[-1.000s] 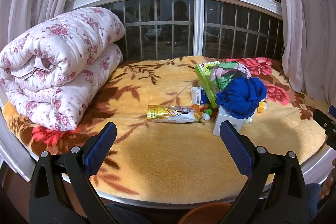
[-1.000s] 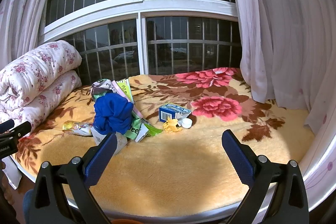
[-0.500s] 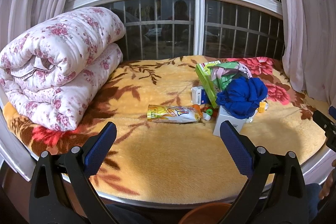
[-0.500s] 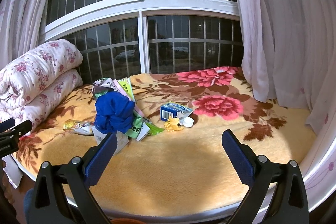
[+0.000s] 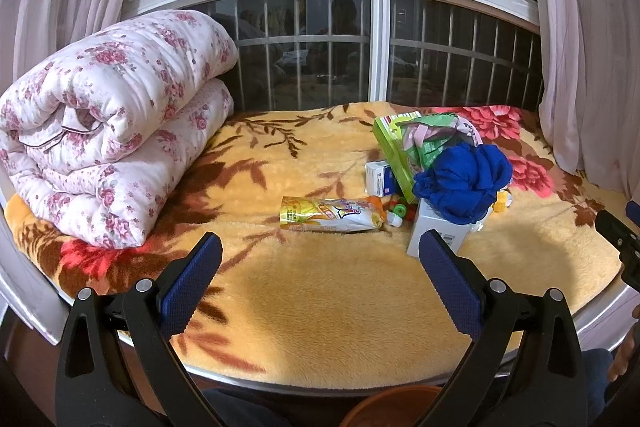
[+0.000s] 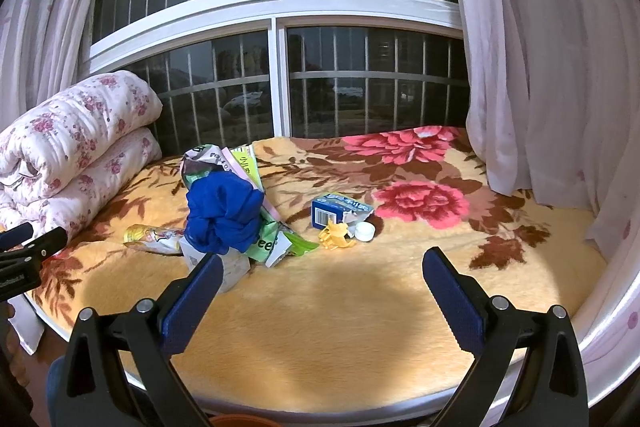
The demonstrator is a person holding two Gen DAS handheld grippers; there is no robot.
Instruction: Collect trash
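Right gripper [image 6: 320, 275] nudged forward; both spread wide above blanket [image 6: 320, 339].

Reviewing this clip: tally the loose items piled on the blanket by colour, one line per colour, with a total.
Blue: 2, crumpled cloth, small carton
Green: 2, flat box, crumpled wrapper
Yellow: 2, drink pouch, plastic clip
White: 2, box under the cloth, bottle cap
Total: 8; smaller bits by the pouch are unclear.

A window ledge covered by a floral fleece blanket [image 5: 320, 307]. On it lie a folded quilt [image 5: 108, 131] at left and, well apart, clustered litter: yellow pouch [image 5: 332, 219], blue carton [image 6: 334, 211], white cap [image 6: 365, 230].
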